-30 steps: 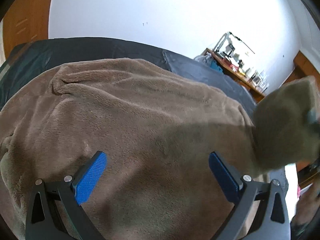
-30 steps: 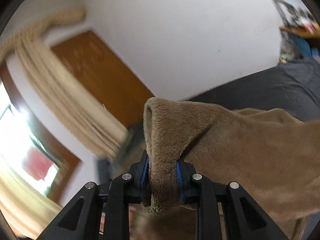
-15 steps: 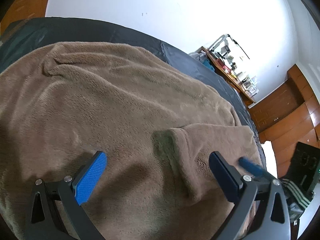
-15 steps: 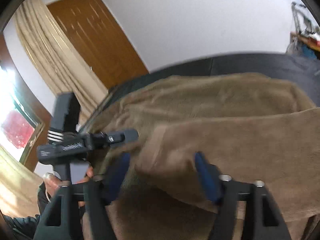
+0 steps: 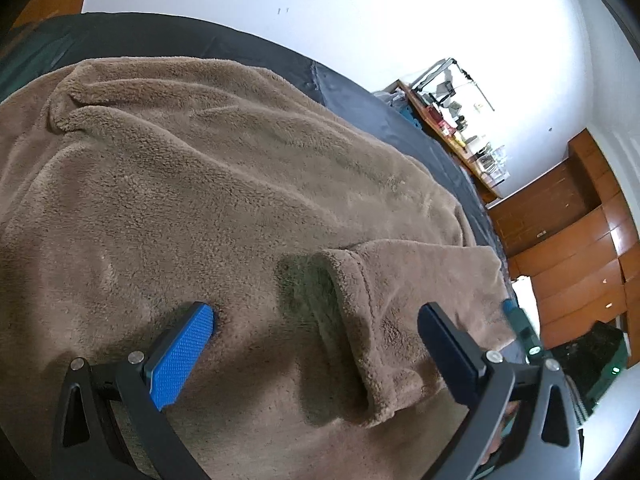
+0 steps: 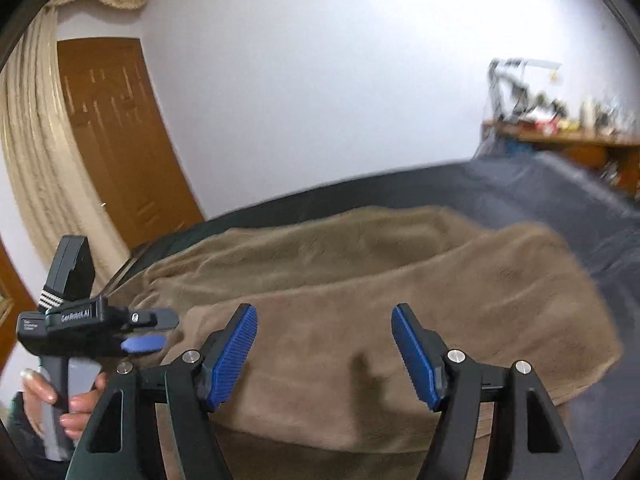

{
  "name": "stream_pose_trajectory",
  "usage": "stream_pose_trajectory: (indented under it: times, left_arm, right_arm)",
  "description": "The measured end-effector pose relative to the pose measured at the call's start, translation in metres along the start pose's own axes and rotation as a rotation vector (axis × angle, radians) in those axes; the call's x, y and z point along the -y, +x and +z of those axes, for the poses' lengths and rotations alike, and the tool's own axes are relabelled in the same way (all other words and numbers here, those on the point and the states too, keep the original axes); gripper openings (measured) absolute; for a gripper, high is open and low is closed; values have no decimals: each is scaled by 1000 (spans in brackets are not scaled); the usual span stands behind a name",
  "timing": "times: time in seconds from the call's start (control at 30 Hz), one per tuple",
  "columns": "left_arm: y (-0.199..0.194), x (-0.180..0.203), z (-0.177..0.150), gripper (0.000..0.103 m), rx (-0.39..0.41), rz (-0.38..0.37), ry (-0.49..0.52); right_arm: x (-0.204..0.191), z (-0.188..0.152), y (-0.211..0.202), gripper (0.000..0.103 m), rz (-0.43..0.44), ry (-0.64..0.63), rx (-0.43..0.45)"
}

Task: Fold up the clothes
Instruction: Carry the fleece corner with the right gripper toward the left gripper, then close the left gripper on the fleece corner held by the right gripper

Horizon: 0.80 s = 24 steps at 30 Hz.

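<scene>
A brown fleece garment [image 5: 224,184] lies spread over a dark bed. A sleeve [image 5: 400,312] is folded over onto its body, cuff edge toward the middle. My left gripper [image 5: 316,344] is open and empty just above the fleece, beside the sleeve cuff. My right gripper [image 6: 324,348] is open and empty above the folded sleeve [image 6: 400,320]. The left gripper [image 6: 148,332] also shows at the left of the right wrist view, held in a hand.
The dark bed cover [image 6: 540,200] extends past the garment to the right. A cluttered wooden shelf [image 5: 452,120] stands by the white wall. A wooden door [image 6: 120,140] and a cream curtain [image 6: 36,160] are at the left. Wooden cabinets [image 5: 572,248] stand at the right.
My right gripper carried the sleeve over the garment, let it go and opened, then drew back. The sleeve now lies folded on the body. My left gripper stayed open.
</scene>
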<state>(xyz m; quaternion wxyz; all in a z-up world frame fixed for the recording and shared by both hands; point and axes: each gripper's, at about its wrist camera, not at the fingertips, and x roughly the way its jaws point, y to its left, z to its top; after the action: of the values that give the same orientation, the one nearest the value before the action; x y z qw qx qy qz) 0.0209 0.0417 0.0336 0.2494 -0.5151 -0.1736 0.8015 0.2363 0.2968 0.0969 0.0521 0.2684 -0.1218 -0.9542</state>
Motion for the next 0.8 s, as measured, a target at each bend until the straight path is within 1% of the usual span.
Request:
stream_pose_trajectory:
  times: [0.07,0.17,0.23,0.33,0.47,0.5,0.53,0.57,0.63,0.67,0.73,0.8]
  left_arm:
    - [3,5,2,102,-19,3,6]
    - [6,13,6,102,-60,-66,-16]
    - [9,22,8,102,-81,-102,-11]
    - [26,31,9,102,-131,-89,-18]
    - [33,42,5,102,-121,-58,19]
    - [34,44,4,95,-122,-54,27]
    - [35,42,5,78,-124,-50,19]
    - [35,40,6,69,-125,-45,8]
    - [36,37,7,38,-129,-37,-14]
    - [36,35,8,33,-131,-33,-25]
    - [37,31,10,28,-134,-24,-47]
    - [28,28,15,26,-107,-31,-54]
  right_arm:
    - [7,3,-11,72,-17,31,44]
    - [15,5,-19,72,-15,63,69]
    - [19,5,-22,72,-11,78,82]
    - [24,6,-28,72,-4,102,102]
    - [32,7,-35,72,4,134,129]
    - [33,7,-36,72,7,142,135]
    - [35,8,-38,72,9,150,142]
    - [37,8,-40,72,11,158,149]
    - [38,8,-42,72,11,162,158]
    - [38,8,-43,72,9,159,162]
    - [38,8,-44,72,5,154,169]
    - [37,7,-46,72,1,148,176]
